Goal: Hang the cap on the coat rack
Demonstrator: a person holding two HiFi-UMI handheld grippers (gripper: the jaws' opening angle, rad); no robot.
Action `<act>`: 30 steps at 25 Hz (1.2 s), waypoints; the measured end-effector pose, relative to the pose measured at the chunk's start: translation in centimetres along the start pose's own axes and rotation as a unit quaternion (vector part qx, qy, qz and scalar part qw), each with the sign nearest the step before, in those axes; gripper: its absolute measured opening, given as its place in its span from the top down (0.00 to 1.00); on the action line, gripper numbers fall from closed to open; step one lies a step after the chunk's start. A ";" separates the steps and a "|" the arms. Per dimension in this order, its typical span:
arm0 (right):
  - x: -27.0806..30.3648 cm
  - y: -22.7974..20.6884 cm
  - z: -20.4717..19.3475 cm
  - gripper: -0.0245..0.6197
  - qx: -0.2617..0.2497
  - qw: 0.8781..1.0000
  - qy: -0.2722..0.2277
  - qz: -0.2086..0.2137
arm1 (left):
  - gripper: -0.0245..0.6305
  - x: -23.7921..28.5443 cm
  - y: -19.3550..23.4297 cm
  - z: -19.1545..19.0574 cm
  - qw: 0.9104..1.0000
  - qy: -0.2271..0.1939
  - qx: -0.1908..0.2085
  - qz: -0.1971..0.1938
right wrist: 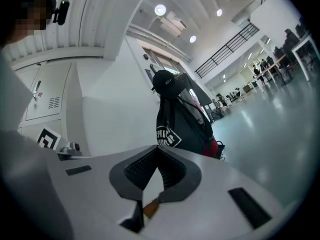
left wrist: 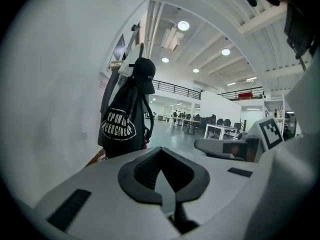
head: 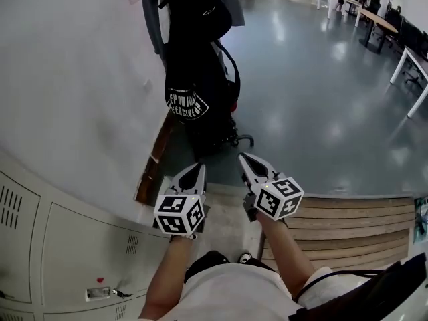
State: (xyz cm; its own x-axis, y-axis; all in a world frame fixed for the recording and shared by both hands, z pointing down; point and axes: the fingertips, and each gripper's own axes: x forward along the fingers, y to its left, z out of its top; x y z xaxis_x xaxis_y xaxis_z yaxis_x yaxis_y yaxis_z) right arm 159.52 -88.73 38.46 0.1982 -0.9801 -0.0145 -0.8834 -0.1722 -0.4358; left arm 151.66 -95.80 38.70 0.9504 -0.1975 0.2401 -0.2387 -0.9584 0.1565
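Two grippers are out in front of the person, and both are empty. The left gripper (head: 195, 174) has its jaws pressed together with nothing between them. The right gripper (head: 249, 163) is the same, closed on nothing. The cap (left wrist: 145, 74) is black and it sits high up on the rack (left wrist: 141, 47), just above a black bag (left wrist: 120, 125) with white letters on it. The cap is well away from both grippers, so nobody is holding it. I think the job is done, since the cap is up on the rack. I see nothing left to do but maybe step back. From here I cannot tell how well the cap is hooked on. The rack stands close by a white wall (head: 73, 79). Gray lockers (head: 67, 246) are low down on the person's left. A wood bench (head: 348, 223) is on the right, by the person's arm. The floor (head: 321, 105) is gray and shiny, and the lights show in it. It is a big room, with white tables (head: 378, 20) and some people far off at the back.
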 end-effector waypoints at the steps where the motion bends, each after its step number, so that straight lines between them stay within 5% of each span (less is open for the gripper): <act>1: -0.2 0.8 -0.8 0.95 -0.002 1.000 0.007 0.000 | 0.96 -0.3 0.1 -0.2 1.000 -0.001 -0.008 -0.002; 15: -2.0 8.5 -1.6 0.96 -0.022 0.999 0.010 -0.043 | 0.96 -6.5 1.5 -0.4 0.999 -0.009 -0.026 -0.040; 30: -2.8 9.2 -1.2 0.96 -0.046 0.997 0.013 -0.061 | 0.96 -6.9 1.3 0.3 0.999 -0.017 -0.017 -0.044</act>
State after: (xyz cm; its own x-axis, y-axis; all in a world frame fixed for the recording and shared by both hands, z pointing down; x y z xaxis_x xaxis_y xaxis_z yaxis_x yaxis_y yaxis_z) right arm 150.31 -87.64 35.59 0.2970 -0.9532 0.0569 -0.8891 -0.2978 -0.3477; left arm 144.84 -95.77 36.96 0.9741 -0.1192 0.1920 -0.1592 -0.9649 0.2088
